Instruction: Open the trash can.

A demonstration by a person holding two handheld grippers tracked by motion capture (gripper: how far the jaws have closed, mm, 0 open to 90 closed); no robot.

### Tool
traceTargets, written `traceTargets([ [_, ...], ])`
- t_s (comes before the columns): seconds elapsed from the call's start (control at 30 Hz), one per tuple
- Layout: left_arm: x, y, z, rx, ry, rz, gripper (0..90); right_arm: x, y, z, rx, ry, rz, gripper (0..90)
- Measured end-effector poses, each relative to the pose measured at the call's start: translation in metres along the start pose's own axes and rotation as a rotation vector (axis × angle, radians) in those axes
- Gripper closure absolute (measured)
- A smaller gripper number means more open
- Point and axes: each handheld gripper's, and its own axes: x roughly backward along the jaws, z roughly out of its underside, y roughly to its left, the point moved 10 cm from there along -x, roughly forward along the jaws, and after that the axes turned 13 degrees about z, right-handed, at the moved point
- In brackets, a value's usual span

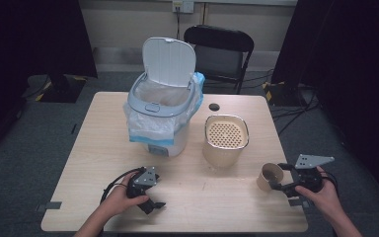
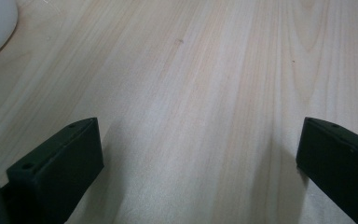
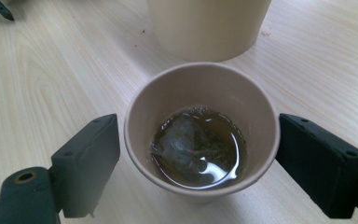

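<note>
A brown paper cup (image 1: 269, 174) stands near the table's right front edge. It holds dark tea with a tea bag (image 3: 182, 140) sunk in it. My right gripper (image 1: 276, 177) is open around the cup (image 3: 200, 88), one jaw close beside each wall, with a thin gap on the left side. My left gripper (image 1: 153, 204) rests low over the table's front left, open, with nothing between its jaws (image 2: 200, 154) but bare wood.
A white pedal bin (image 1: 160, 123) lined with a plastic bag stands at mid-table, its lid (image 1: 169, 61) up. A beige container (image 1: 225, 150) with a perforated insert stands just behind the cup (image 3: 209, 28). A black chair (image 1: 219, 42) stands beyond the table.
</note>
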Motion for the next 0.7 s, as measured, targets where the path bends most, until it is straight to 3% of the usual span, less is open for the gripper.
traceTargets([
  [0.7, 0.000, 0.000, 0.000, 0.000, -0.002, -0.001, 0.0, -0.024, 0.006, 0.011, -0.033, -0.042, -0.002, 14.9],
])
